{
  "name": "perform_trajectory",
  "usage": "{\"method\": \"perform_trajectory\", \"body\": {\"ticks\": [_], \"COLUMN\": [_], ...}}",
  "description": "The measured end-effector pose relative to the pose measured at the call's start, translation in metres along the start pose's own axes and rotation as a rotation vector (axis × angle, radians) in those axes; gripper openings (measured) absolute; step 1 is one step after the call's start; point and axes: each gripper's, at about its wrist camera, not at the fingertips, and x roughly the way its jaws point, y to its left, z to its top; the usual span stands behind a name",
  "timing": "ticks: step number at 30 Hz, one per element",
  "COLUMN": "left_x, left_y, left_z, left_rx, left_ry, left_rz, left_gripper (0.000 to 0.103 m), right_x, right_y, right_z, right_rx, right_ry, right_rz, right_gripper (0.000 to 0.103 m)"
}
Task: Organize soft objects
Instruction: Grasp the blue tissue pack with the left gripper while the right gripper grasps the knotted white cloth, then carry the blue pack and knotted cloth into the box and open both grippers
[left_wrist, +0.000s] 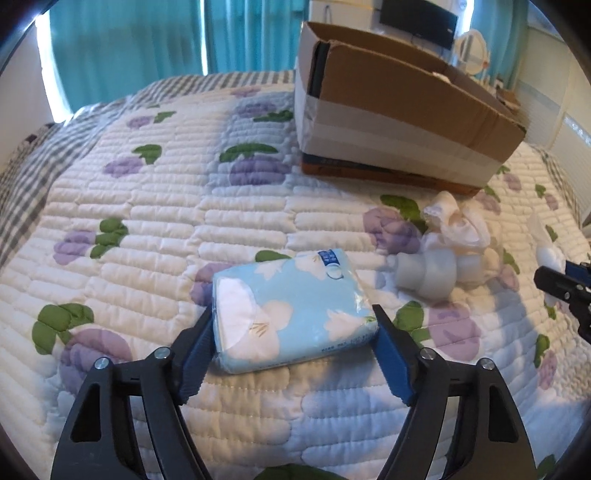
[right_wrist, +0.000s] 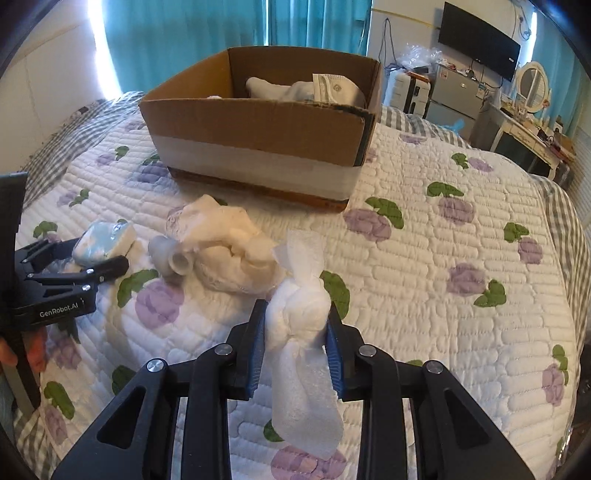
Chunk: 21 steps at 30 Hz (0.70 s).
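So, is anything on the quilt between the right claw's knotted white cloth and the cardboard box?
Nothing tall. The right claw grips the knotted white cloth. A crumpled cream bag with a grey bottle lies slightly left of a straight line to the cardboard box, low on the quilt; lifting clears it.

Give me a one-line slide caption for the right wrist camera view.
Right gripper jaws clamp a knotted white foam sheet above the floral quilt, cardboard box behind.

Bare quilt (right_wrist: 461, 236) beside box (right_wrist: 258, 147) (open-topped)
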Motion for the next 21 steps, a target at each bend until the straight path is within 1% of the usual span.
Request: {"method": "perform_trajectory", "body": {"ticks": [4,10,13,16,21], "left_x": [-0.014,-0.05,-0.068,-0.088,-0.125], "left_y": [-0.001,-0.009,-0.014,-0.025,-0.038], "left_z": [-0.003,-0.002,0.0,0.003,0.014], "left_rx": [-0.003,0.013,0.007,0.037,0.063], "left_ry": [-0.021,-0.066,-0.085,-0.119,-0.192], "left_rz": [-0.013,-0.014,-0.032,-0.029,-0.059], "left_gripper": [0.076,0.075,0.075,0.075,0.075], "right_x": [-0.007,-0.028,-0.043,-0.063,-0.095], "right_y": [0.0,0.005,0.01,0.014,0.021], "right_z": [-0.003,-0.008,-0.007,-0.005,0.002], "right_rx": [0.01,0.011,0.005,0.001,-0.018], "right_ry": [-0.017,-0.05,-0.077,-0.113,-0.167], "right_rz": [0.011,0.027,0.032,0.038,0.043], "right_gripper": [0.029,0.029,0.029,0.029,0.029]}}
